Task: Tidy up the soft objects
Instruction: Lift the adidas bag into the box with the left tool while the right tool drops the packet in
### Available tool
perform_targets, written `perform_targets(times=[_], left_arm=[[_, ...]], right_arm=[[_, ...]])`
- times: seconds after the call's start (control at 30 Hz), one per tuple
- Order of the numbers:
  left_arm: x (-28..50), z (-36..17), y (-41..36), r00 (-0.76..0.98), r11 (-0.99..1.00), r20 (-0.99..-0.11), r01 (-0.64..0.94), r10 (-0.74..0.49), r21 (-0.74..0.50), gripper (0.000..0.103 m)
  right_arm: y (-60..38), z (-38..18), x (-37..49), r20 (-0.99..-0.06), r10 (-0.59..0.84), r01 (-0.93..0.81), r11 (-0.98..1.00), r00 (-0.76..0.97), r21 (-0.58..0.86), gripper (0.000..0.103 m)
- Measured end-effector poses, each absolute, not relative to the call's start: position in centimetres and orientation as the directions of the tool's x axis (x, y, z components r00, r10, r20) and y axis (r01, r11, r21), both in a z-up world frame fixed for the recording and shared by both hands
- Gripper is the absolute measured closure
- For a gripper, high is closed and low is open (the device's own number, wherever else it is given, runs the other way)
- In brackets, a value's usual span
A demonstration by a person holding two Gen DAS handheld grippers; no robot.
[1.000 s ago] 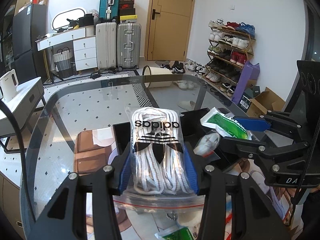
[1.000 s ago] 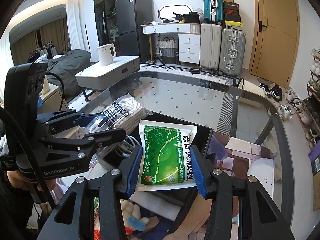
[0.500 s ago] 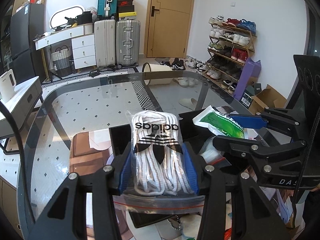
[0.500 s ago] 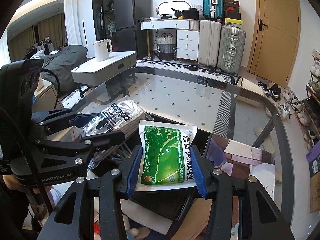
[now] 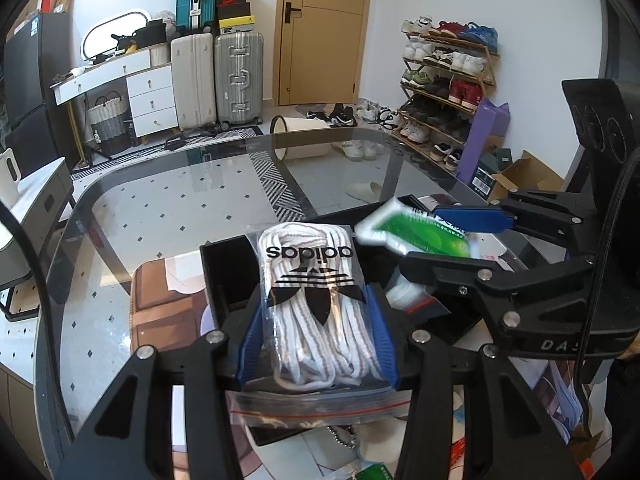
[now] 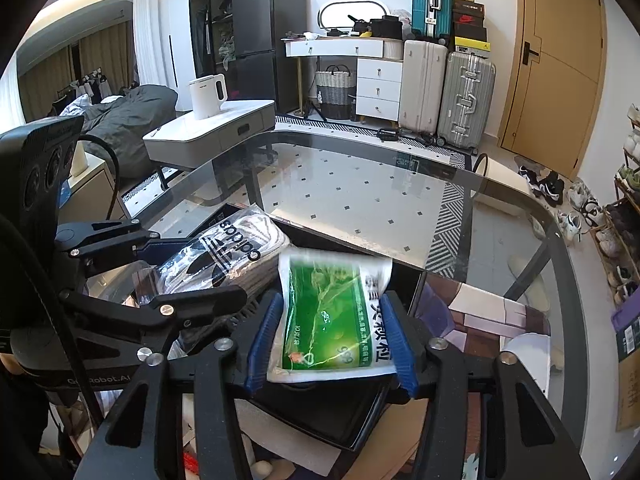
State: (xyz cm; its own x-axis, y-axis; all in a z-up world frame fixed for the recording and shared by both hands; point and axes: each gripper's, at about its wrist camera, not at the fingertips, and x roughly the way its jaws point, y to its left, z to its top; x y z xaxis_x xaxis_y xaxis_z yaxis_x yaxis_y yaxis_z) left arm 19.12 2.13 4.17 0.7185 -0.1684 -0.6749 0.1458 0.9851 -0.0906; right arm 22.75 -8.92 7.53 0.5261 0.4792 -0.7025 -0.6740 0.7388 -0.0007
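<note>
A clear zip bag of white shoelaces [image 5: 316,304] with a black trefoil logo sits between the blue pads of my left gripper [image 5: 316,336]. Its jaws are opening, but the pads still touch the bag, which is sharp and steady. A green and white sachet [image 6: 332,320] lies between the pads of my right gripper [image 6: 330,340], whose jaws are opening. The sachet is motion-blurred and its far end tips down, loose in the gap. Both grippers hover side by side over a black tray [image 6: 320,412] on the glass table [image 6: 360,184]. In the left wrist view the sachet [image 5: 420,232] shows blurred.
Under the glass lie a brown pad [image 5: 168,312] and printed sheets [image 6: 488,312]. Small packets and a bead chain [image 5: 344,438] lie under the left gripper. Beyond the table stand suitcases [image 5: 216,76], a shoe rack [image 5: 448,84] and a white side table with a kettle [image 6: 208,96].
The green sachet has gone blurred and tilted forward between the right pads, which stand slightly wider. The lace bag stays put in the left gripper.
</note>
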Motion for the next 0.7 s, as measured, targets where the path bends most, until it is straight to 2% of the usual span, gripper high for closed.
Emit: perform_targets(times=[0.13, 0.2, 0.27, 0.33, 0.37, 0.43, 0.57, 0.7], left_arm=[[18.8, 4.6, 2.3, 0.724, 0.986, -0.670, 0.134, -0.165, -0.097, 0.044], [18.5, 4.7, 2.5, 0.727, 0.987, -0.669, 0.128, -0.157, -0.093, 0.037], [18.2, 4.6, 2.5, 0.725, 0.986, -0.669, 0.138, -0.167, -0.096, 0.036], [18.0, 4.6, 2.4, 0.727, 0.984, -0.664, 0.149, -0.176, -0.097, 0.031], [17.7, 4.7, 2.3, 0.731, 0.983, -0.657, 0.154, -0.182, -0.101, 0.026], [17.2, 4.9, 2.4, 0.737, 0.984, -0.652, 0.151, -0.179, -0.099, 0.024], [16.0, 5.2, 2.9, 0.756, 0.987, -0.635, 0.121, -0.161, -0.106, 0.003], [14.6, 5.4, 3.9, 0.770, 0.985, -0.616, 0.099, -0.167, -0.143, 0.000]], right_arm=[[-9.5, 8.2, 22.5, -0.681, 0.492, -0.666, 0.746, 0.543, 0.007, 0.030], [-9.7, 8.6, 22.4, -0.675, 0.491, -0.660, 0.751, 0.552, 0.006, 0.030], [-10.0, 8.8, 22.2, -0.671, 0.487, -0.655, 0.756, 0.559, 0.002, 0.027], [-10.4, 9.0, 22.0, -0.665, 0.485, -0.647, 0.762, 0.568, 0.003, 0.018], [-10.7, 9.2, 21.8, -0.661, 0.488, -0.644, 0.765, 0.571, 0.008, 0.017], [-11.1, 9.2, 21.3, -0.658, 0.491, -0.640, 0.768, 0.571, 0.017, 0.013], [-12.0, 9.5, 20.3, -0.645, 0.500, -0.629, 0.777, 0.578, 0.039, 0.003], [-12.8, 9.6, 19.2, -0.634, 0.510, -0.618, 0.784, 0.581, 0.064, 0.001]])
